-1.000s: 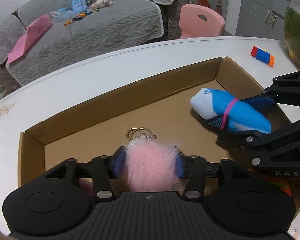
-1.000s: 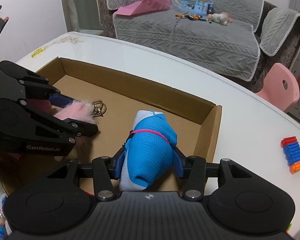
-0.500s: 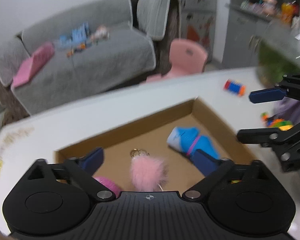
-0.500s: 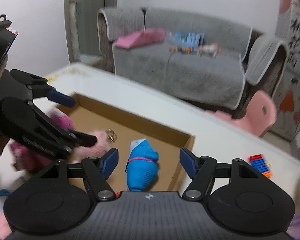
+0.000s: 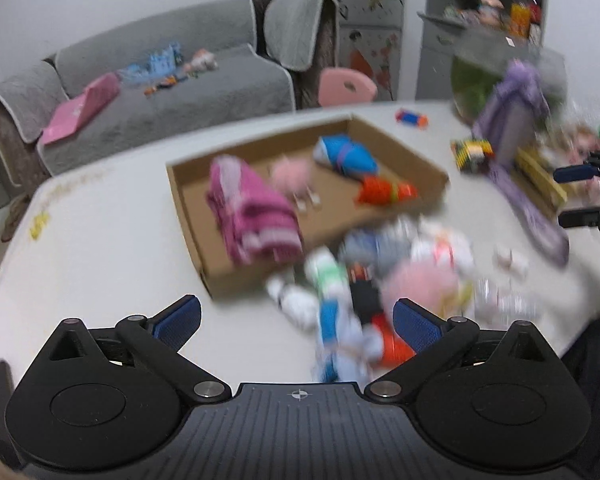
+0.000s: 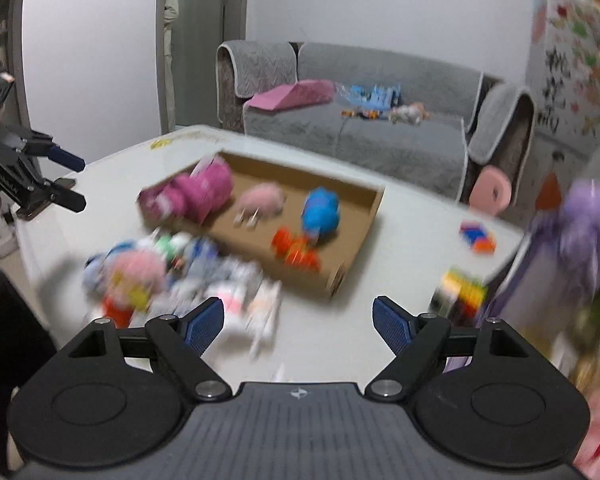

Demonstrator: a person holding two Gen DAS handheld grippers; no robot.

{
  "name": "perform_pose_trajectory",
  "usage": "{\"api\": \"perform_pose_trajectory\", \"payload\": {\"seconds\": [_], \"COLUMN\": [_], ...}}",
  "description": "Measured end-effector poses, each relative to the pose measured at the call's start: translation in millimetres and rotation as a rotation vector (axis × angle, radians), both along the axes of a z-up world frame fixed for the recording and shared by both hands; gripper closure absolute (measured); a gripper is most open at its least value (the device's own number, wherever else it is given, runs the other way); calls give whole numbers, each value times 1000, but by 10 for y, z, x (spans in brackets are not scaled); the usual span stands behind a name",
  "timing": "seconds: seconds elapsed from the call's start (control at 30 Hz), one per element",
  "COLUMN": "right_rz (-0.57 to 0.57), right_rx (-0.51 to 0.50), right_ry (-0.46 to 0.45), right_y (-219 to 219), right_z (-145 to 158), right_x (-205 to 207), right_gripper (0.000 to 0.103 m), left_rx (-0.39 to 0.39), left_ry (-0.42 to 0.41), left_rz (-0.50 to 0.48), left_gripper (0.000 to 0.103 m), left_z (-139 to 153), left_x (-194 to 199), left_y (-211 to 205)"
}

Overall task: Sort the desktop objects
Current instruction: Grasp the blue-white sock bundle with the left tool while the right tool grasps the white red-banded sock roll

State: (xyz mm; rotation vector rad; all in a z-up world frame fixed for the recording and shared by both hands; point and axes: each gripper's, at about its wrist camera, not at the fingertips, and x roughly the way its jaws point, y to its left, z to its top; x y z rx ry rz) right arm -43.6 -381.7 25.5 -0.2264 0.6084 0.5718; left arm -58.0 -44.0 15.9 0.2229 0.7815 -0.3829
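Grey sofa (image 6: 380,120), pink chair (image 5: 346,87), white wall (image 6: 380,0), decorated cabinet (image 5: 366,28)

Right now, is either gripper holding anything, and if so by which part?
Nothing is held. The left gripper stands wide open and empty; the right gripper is opening with nothing between its pads. The pink pom-pom and blue sock roll lie in the cardboard tray.

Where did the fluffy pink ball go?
The fluffy pink ball lies inside the cardboard box, in the middle of it, between the folded pink cloth on its left and the blue sock on its right in both views.
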Motion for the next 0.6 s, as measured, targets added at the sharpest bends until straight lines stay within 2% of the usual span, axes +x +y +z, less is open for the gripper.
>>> {"api": "perform_pose_trajectory", "payload": {"seconds": [0.07, 0.13, 0.23, 0.33, 0.6], "right_rz": [-22, -48, -65, -64, -54], "right_rx": [16, 33, 61, 48, 26], "right_ry": [32, 66, 94, 95, 116], "right_y": [-23, -71, -95, -41, 53], "right_z": [-118, -228, -315, -363, -556], "right_x": [-58, -67, -49, -37, -41], "right_gripper": [32, 47, 49, 47, 47], "left_rx": [12, 23, 29, 1, -9], "left_ry": [25, 23, 26, 42, 107], "left_rz": [-12, -25, -36, -44, -11], "left_gripper": [0, 0, 0, 0, 0], "left_z": [-137, -260, -349, -402, -622], "left_x": [-45, -92, -77, -46, 137], "left_y": [11, -25, -80, -85, -70]}}
